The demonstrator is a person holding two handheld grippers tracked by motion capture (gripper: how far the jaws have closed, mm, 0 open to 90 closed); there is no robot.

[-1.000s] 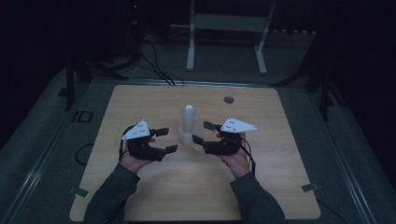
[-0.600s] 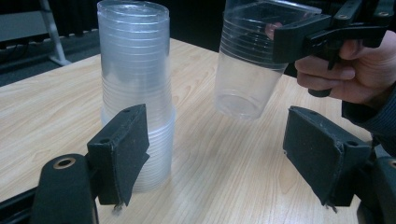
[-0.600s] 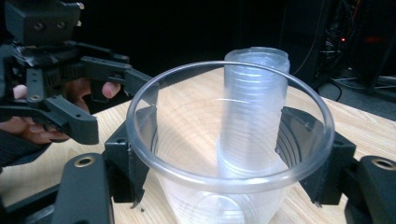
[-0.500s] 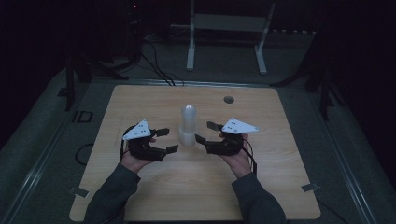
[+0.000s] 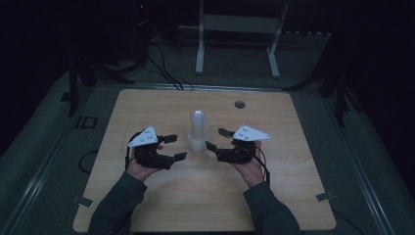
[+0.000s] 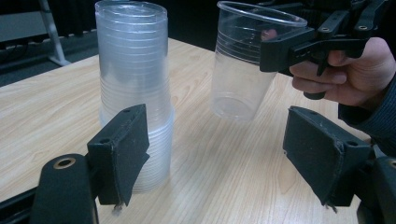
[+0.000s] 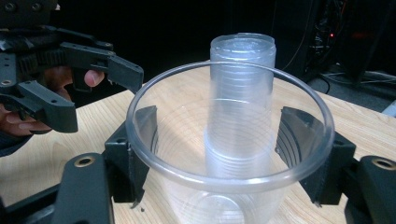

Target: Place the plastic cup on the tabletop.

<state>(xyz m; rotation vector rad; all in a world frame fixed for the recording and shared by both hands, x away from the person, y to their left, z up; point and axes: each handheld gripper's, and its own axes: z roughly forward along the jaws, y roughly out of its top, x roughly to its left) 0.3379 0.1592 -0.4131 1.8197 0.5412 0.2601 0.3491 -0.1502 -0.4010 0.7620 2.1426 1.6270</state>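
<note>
A tall stack of clear plastic cups [image 5: 197, 131] stands upside down in the middle of the wooden table [image 5: 303, 196]. My right gripper [image 5: 218, 139] is just right of it, shut on a single clear cup [image 7: 233, 183] by its sides below the rim. In the left gripper view that cup [image 6: 243, 70] hangs slightly tilted in the right gripper [image 6: 299, 46]. My left gripper [image 5: 175, 147] sits to the left of the stack, open. Its jaws [image 6: 219, 158] hold nothing, and the stack [image 6: 133, 70] rises just behind its left jaw. Seen from the right gripper [image 7: 224, 154], the stack [image 7: 242, 49] rises behind the cup, with the left gripper [image 7: 93, 93] at the left.
A small dark round hole [image 5: 240, 104] lies near the table's far edge. Behind the table stands a pale metal frame [image 5: 237, 29], and cables [image 5: 161, 68] run over the dark floor. Bare tabletop lies in front of both hands.
</note>
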